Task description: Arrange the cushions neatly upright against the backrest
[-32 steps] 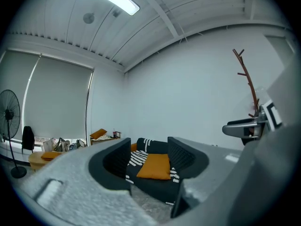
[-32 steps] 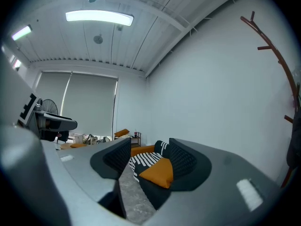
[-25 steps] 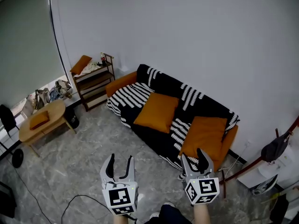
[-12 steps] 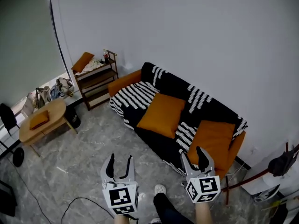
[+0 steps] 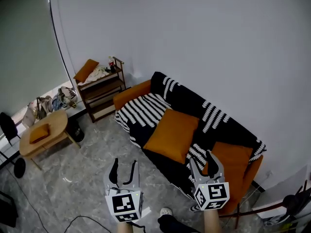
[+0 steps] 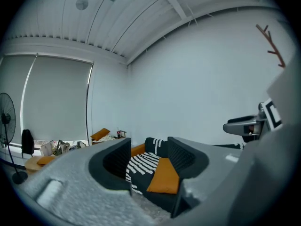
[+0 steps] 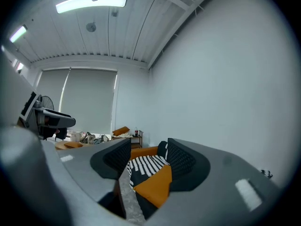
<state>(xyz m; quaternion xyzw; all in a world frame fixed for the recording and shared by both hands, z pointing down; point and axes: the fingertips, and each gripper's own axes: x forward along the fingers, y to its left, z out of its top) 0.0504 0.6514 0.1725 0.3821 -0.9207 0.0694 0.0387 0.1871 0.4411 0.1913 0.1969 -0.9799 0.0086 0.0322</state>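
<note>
A sofa point(image 5: 146, 89) with orange arms and a black-and-white striped throw stands against the white wall. One orange cushion point(image 5: 171, 136) lies flat on the middle of the seat. A second orange cushion point(image 5: 235, 159) lies at the right end, partly hidden behind my right gripper point(image 5: 201, 160). My left gripper point(image 5: 124, 165) hangs over the floor in front of the sofa. Both are open with nothing between the jaws and stand short of the sofa. In the left gripper view the middle cushion point(image 6: 163, 177) shows between the jaws of the left gripper point(image 6: 148, 157). An orange cushion point(image 7: 153, 187) also shows between the jaws of the right gripper point(image 7: 148, 159).
A wooden shelf point(image 5: 99, 89) left of the sofa carries another orange cushion point(image 5: 85, 70) and small items. A low oval table point(image 5: 53, 123) with an orange pad point(image 5: 39, 133) stands at the left. A black cable point(image 5: 82, 217) runs over the marbled floor. My shoe point(image 5: 166, 211) shows below.
Both grippers have moved forward towards the sofa together. The sofa now sits lower and nearer in the head view, and the right cushion has slid behind the right gripper.
</note>
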